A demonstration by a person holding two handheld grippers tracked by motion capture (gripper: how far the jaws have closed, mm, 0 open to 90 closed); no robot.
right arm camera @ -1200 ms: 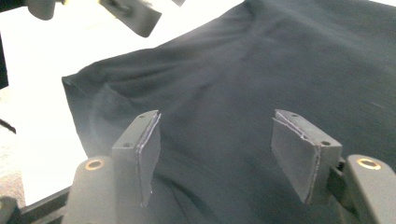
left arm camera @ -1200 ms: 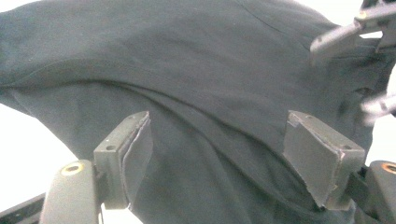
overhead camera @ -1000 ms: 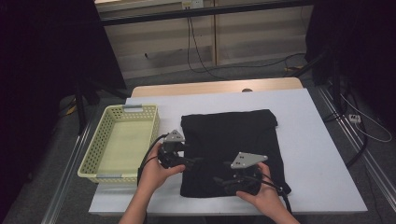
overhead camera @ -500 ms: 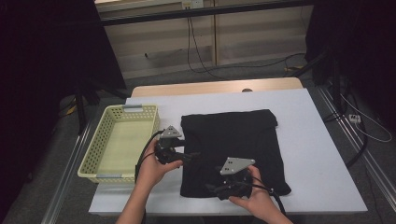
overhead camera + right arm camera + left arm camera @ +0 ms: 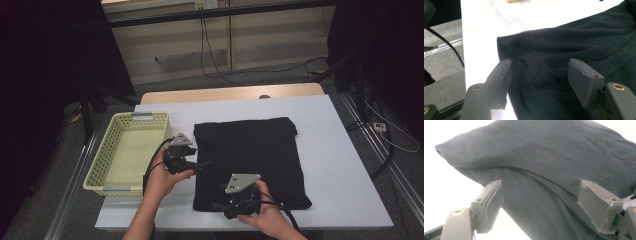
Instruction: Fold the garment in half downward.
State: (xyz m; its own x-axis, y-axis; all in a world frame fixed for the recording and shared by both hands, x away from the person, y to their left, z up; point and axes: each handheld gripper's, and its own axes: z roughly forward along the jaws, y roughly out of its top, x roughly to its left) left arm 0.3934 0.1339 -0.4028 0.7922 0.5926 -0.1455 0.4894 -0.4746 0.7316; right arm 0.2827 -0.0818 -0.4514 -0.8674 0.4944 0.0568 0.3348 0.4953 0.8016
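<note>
A black folded garment (image 5: 255, 150) lies flat on the white table (image 5: 340, 150). My left gripper (image 5: 202, 164) is at the garment's left edge and points right. In the left gripper view, the left gripper (image 5: 541, 202) stands open with a raised fold of the garment (image 5: 536, 162) between its jaws. My right gripper (image 5: 219, 206) is at the garment's near left corner and points left. In the right gripper view, the right gripper (image 5: 539, 80) stands open, its jaws on either side of that corner of the garment (image 5: 574, 42).
A pale yellow mesh basket (image 5: 107, 165) with nothing in it stands left of the garment, close behind the left hand. The table's front edge runs just below the right hand. Cables lie on the floor beyond the table.
My right gripper has moved left and toward the front, from the garment's lower middle to its near left corner. The left gripper has barely moved.
</note>
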